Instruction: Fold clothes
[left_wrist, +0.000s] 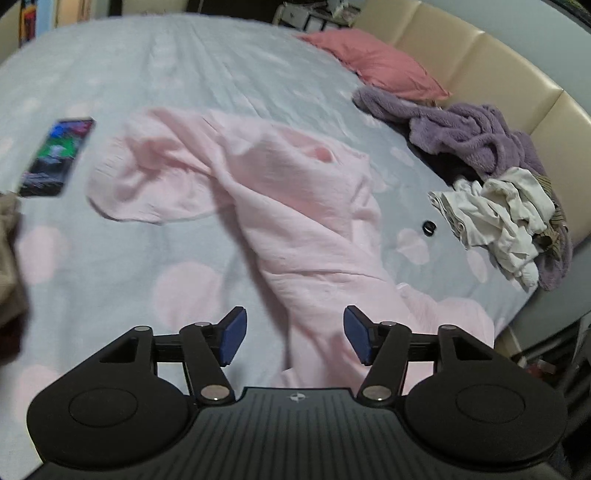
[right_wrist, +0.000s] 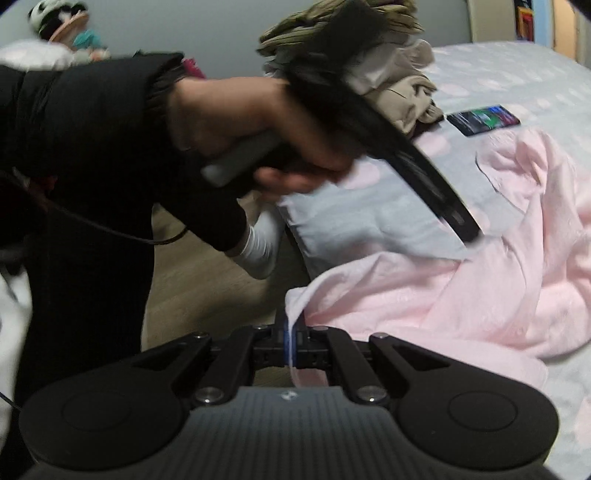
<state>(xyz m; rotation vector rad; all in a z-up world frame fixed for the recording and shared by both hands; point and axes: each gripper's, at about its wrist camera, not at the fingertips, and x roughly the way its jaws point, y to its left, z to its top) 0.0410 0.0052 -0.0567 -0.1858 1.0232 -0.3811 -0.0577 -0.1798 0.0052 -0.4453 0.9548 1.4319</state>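
Note:
A crumpled pale pink garment (left_wrist: 280, 192) lies across the grey-blue bedsheet (left_wrist: 110, 258), running from the middle of the bed toward me. My left gripper (left_wrist: 293, 338) hovers open just above its near end, blue pads (left_wrist: 232, 339) apart with the cloth between and below them. In the right wrist view my right gripper (right_wrist: 291, 341) is shut on a corner of the pink garment (right_wrist: 461, 280) at the bed's edge. A person's hand (right_wrist: 258, 122) in a black sleeve holds the other gripper body (right_wrist: 406, 158) over the cloth.
A phone (left_wrist: 55, 157) lies on the sheet at left. A pink pillow (left_wrist: 376, 62), a purple fleece (left_wrist: 476, 129) and white clothes (left_wrist: 498, 221) sit by the cream headboard (left_wrist: 517, 62). A small black object (left_wrist: 429, 226) rests near them. Beige folded clothes (right_wrist: 388, 74) are stacked near the phone (right_wrist: 484, 118).

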